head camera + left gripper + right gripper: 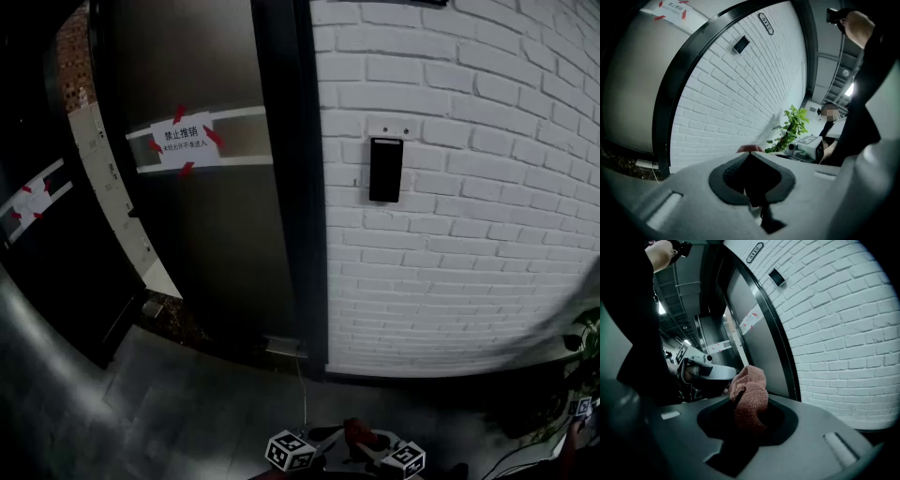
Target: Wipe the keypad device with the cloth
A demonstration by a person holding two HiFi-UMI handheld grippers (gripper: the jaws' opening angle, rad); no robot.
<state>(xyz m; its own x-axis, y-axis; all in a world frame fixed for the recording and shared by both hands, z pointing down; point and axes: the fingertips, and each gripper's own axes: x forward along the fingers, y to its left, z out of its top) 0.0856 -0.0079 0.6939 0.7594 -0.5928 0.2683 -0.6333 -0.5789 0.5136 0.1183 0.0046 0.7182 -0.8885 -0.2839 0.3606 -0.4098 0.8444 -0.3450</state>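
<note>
White brick wall [469, 234] fills the right of your head view. A dark door [216, 244] stands to its left, with a taped paper notice [184, 141] on it.

The keypad device [385, 170] is a small dark upright panel. It is mounted on the wall near the wall's left edge, just beside the door frame and well above the floor [187, 412]. Nothing touches it.

Step in hand, as judged: approach. You have the cloth gripped but no wiping has begun, so the task is at its very start.

Pose: both your claws sit low at the bottom edge of the head view, close side by side and well apart from the device. Each gripper view looks up along the wall with the device small and far off, so both claws appear tilted upward toward it.

Right claw [750, 411]: clenched on the cloth [749, 390], a reddish-brown terry bundle standing up out of the jaws.

Left claw [751, 157]: jaws brought together, with nothing clearly between them. A reddish sliver shows right at their tip. I cannot tell whether it is pinched there or lies behind.

Next move calls for:
- Raise the right claw up the wall to the panel.
- Present the free bulge of cloth to its face, not the jaw tips.
- Press lightly, because hard jaws behind thin cloth could knock the panel.
- Keep the left claw out of the wiping path.
</note>
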